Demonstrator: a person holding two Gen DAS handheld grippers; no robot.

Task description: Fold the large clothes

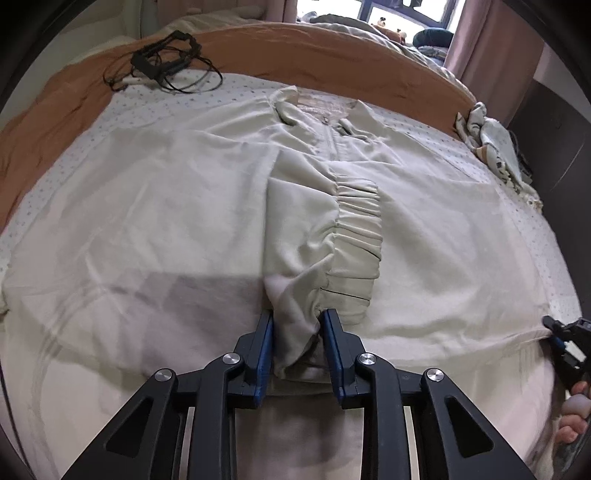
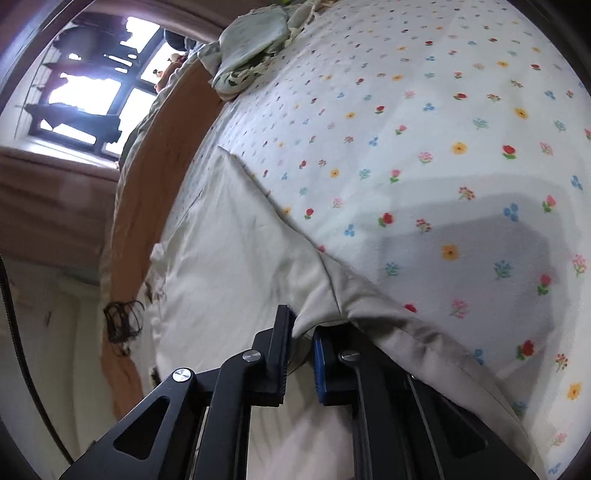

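Cream jacket (image 1: 166,206) sleeve pinched in left claw (image 1: 297,325), hem in right claw (image 2: 301,332)

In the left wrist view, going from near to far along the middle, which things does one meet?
Left gripper → elastic cuff → jacket collar → orange blanket → window.

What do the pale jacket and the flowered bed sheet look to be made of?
The pale beige zip-front jacket looks like thin matte woven cloth, perhaps cotton or a blend: soft creases, and an elastic-gathered cuff. The white flower-printed bed sheet looks like matte quilted cotton with faint stitched dimples; its fibre cannot be told.
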